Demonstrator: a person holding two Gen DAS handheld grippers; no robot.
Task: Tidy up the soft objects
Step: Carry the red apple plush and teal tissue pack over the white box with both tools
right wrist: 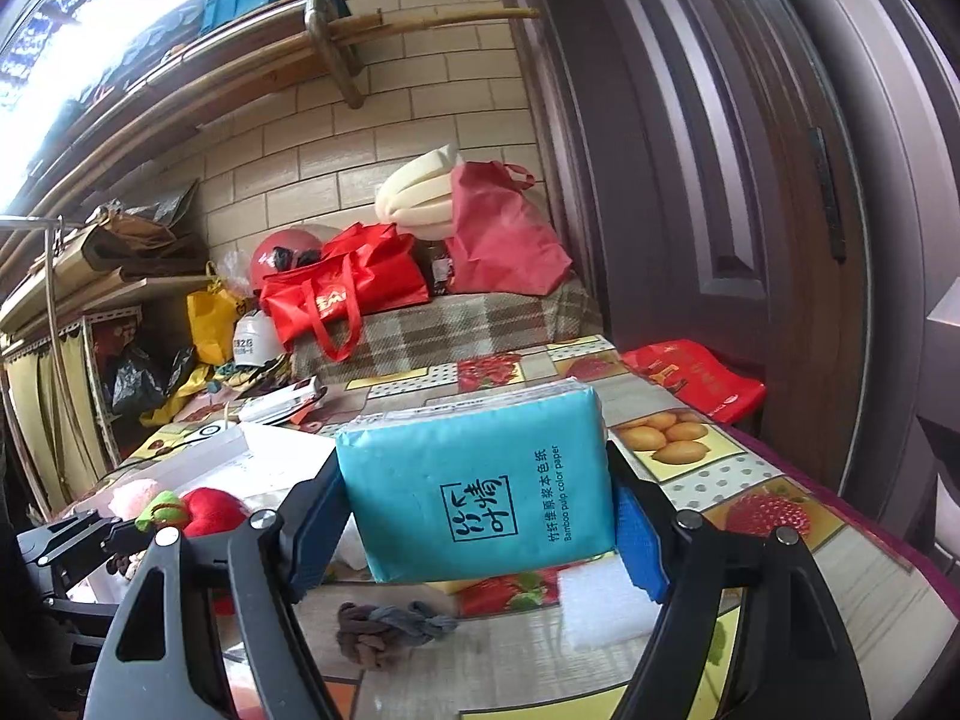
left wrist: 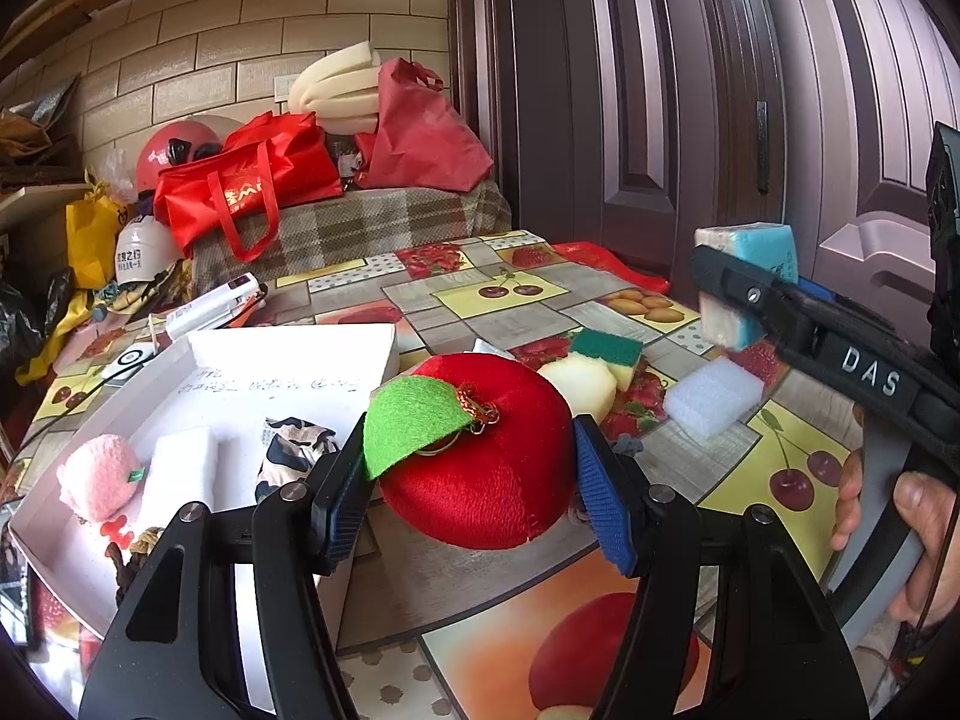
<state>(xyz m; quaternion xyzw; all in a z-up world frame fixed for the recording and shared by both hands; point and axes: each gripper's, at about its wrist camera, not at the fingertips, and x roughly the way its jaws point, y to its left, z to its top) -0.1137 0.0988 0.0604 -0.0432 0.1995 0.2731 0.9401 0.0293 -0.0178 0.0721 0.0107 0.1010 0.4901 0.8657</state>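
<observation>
**Two grippers, each clamping one soft thing**

Both gripping at once. Left gripper [left wrist: 474, 480] clenching on the red plush apple [left wrist: 480, 450], blue pads [left wrist: 603, 501] pressing its sides at 3 and 9 o'clock, green felt leaf [left wrist: 411, 420] folding over the 9 o'clock finger. Apple hanging above the fruit-print tablecloth [left wrist: 480, 588], just at 3 o'clock of the white tray [left wrist: 288, 360].

Right gripper [right wrist: 480, 531] grasping the teal tissue pack [right wrist: 480, 480], fingers squeezing its two short ends, pack sitting upright-ish, tilting slightly, printed face toward the camera. In the left wrist view, same pack [left wrist: 750, 276] showing at 2 o'clock, raised off the table, a hand [left wrist: 900, 534] wrapping the handle at 4 o'clock.

Lying in the tray: pink plush peach [left wrist: 99, 474] at 9 o'clock, white foam block [left wrist: 183, 468] just beside it, patterned black-and-white cloth [left wrist: 294, 450] toward the apple.

Resting on the table beyond the apple: green-and-yellow scrub sponge [left wrist: 609, 354] at 1 o'clock, pale yellowish sponge lump [left wrist: 582, 381] touching it, white foam pad [left wrist: 714, 396] at 2 o'clock, well apart from the tray.

Sitting under the tissue pack in the right wrist view: grey knotted cloth [right wrist: 393, 630] at 6 o'clock.

Crowding the far end at 12 o'clock: red bags [left wrist: 252, 192] on a plaid-covered bench [left wrist: 360, 228].
</observation>
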